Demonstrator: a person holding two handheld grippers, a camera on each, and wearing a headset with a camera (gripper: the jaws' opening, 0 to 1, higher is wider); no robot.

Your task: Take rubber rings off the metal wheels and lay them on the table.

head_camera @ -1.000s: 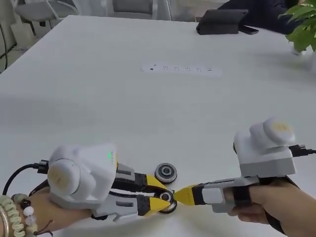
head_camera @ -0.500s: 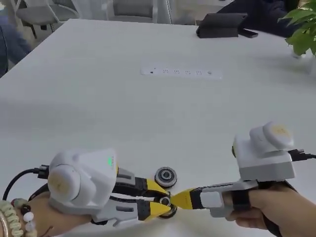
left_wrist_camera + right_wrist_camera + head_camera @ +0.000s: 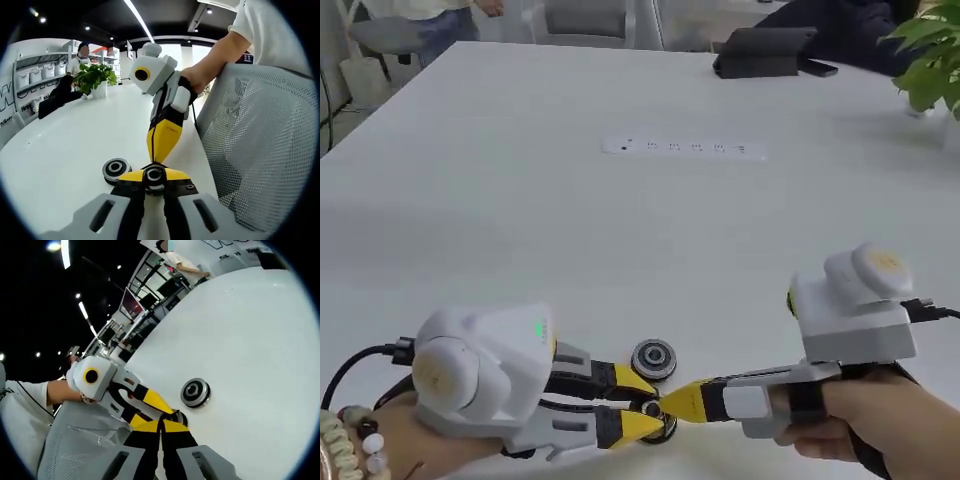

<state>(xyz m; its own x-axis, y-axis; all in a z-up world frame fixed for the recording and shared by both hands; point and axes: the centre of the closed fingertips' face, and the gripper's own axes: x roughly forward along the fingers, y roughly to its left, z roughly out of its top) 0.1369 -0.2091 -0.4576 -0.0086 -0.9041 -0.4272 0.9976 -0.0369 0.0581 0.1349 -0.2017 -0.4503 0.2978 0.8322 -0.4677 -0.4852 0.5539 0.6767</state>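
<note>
A small metal wheel (image 3: 154, 176) with a dark rubber ring is clamped between the yellow jaws of my left gripper (image 3: 642, 408), low over the table's near edge. My right gripper (image 3: 672, 401) comes in from the right. Its yellow jaws are pressed together, and its tips (image 3: 158, 159) touch that wheel's rim. Whether rubber is pinched between them is hidden. The held wheel (image 3: 178, 416) sits just right of the right gripper (image 3: 161, 424). A second wheel (image 3: 653, 357) with its ring on lies flat on the table just beyond; this loose wheel (image 3: 195, 392) (image 3: 116, 169) is apart from both grippers.
The white table (image 3: 620, 230) stretches far ahead, with a power strip (image 3: 682, 148) at its middle. At the far right stand a dark device (image 3: 770, 50) and a green plant (image 3: 930, 60). A mesh chair back (image 3: 255, 140) is close behind the near edge.
Both grippers stay together at the held wheel. The right gripper's tips have crept slightly left against it. The loose wheel has not moved.
</note>
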